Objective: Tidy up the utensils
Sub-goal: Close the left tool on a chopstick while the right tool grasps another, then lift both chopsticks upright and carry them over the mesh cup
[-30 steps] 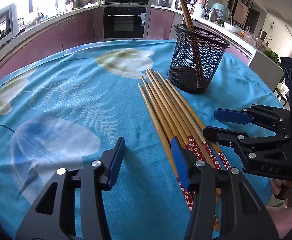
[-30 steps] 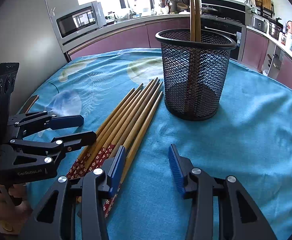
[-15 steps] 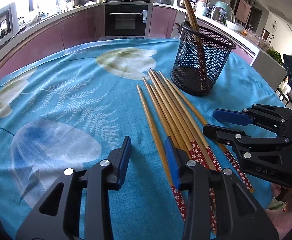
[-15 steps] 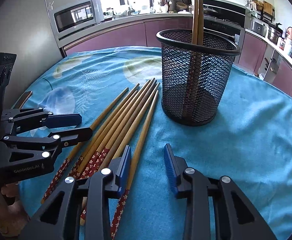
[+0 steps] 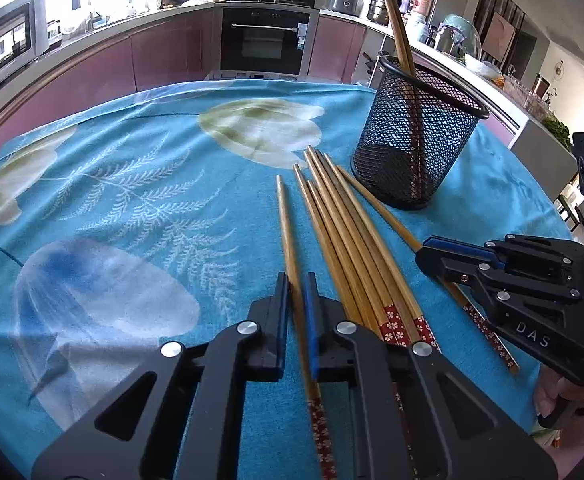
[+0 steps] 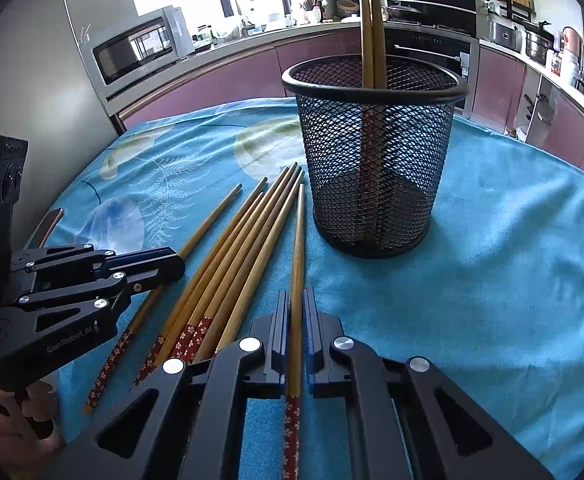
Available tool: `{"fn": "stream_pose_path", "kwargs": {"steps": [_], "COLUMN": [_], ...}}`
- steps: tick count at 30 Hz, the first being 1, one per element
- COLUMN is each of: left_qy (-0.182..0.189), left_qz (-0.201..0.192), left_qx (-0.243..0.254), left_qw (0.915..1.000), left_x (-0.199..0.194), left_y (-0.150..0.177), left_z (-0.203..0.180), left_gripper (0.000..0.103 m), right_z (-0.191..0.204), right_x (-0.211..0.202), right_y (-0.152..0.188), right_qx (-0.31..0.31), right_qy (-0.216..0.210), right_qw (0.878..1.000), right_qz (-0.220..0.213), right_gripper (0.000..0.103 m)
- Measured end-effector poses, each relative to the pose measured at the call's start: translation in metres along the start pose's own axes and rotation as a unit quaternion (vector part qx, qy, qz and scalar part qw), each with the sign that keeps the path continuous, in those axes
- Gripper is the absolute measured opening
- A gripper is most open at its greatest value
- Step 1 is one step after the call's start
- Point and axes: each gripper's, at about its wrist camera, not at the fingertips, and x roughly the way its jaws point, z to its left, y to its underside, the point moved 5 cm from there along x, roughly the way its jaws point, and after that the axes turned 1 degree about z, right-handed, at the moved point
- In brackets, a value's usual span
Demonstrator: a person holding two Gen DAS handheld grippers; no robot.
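Several wooden chopsticks with red flowered ends [image 5: 343, 240] lie side by side on the blue tablecloth. My left gripper [image 5: 295, 284] is shut on the leftmost chopstick [image 5: 286, 224], which lies a little apart from the bundle. My right gripper [image 6: 296, 300] is shut on the rightmost chopstick [image 6: 299, 232], next to the bundle [image 6: 236, 256]. A black mesh holder [image 5: 415, 140] stands upright beyond the chopsticks and holds two chopsticks [image 5: 395, 24]; it also shows in the right wrist view [image 6: 375, 160].
The table carries a blue cloth [image 5: 112, 184] with leaf prints. Kitchen counters, an oven [image 5: 268, 40] and a microwave [image 6: 140, 52] ring the table. The table's edge falls away on the right side [image 6: 571, 168].
Both grippers moved forward and closed from open, each onto an outer chopstick. The left one's chopstick has shifted away from the bundle.
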Motion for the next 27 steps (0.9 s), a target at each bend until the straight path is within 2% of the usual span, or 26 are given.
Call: {"fn": "stream_pose_path", "kwargs": {"steps": [5, 12, 27], "left_qy": [0.007, 0.038, 0.051], "left_qz": [-0.008, -0.011, 0.019], "left_qx": [-0.008, 0.017, 0.016], "left_qw": [0.9999, 0.9991, 0.9984], "left_x": [-0.007, -0.016, 0.0], "left_y": [0.001, 0.005, 0.008], "left_z": [0.002, -0.012, -0.008], "left_gripper": [0.007, 0.007, 0.01], "right_z": [-0.004, 0.009, 0.015], "right_x": [-0.009, -0.014, 0.004], "right_y": [0.001, 0.001, 0.001], "right_qx": [0.011, -0.004, -0.026], "right_qy": [-0.014, -0.05, -0.042], "right_qw": [1.0, 0.999, 0.999], "right_qz": [-0.011, -0.009, 0.023], "right_gripper": [0.006, 0.006, 0.007]}}
